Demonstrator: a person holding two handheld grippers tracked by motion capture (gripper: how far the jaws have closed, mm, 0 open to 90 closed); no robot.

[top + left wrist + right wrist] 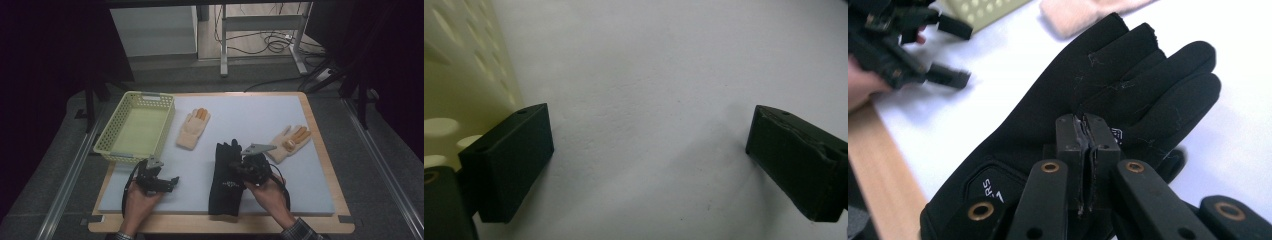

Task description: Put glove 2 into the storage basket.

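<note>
A black glove [225, 185] lies flat on the white mat [250, 112], fingers pointing away from the person; it is also close up in the right gripper view [1023, 125]. My right gripper [234, 167] hovers over its finger end with jaws pressed together [1088, 122]; no fabric shows between them. My left gripper [172, 181] is held low over bare mat near the front left, jaws wide apart [649, 155] with nothing between them, and it appears blurred at the upper left of the right gripper view [964, 54].
A pale yellow perforated basket [115, 150] stands empty at the back left, its wall close beside the left jaw [464, 60]. Two cream gloves with orange fingertips lie on the mat, one beside the basket [192, 129] and one at the right [289, 142]. The wooden table edge [220, 224] runs along the front.
</note>
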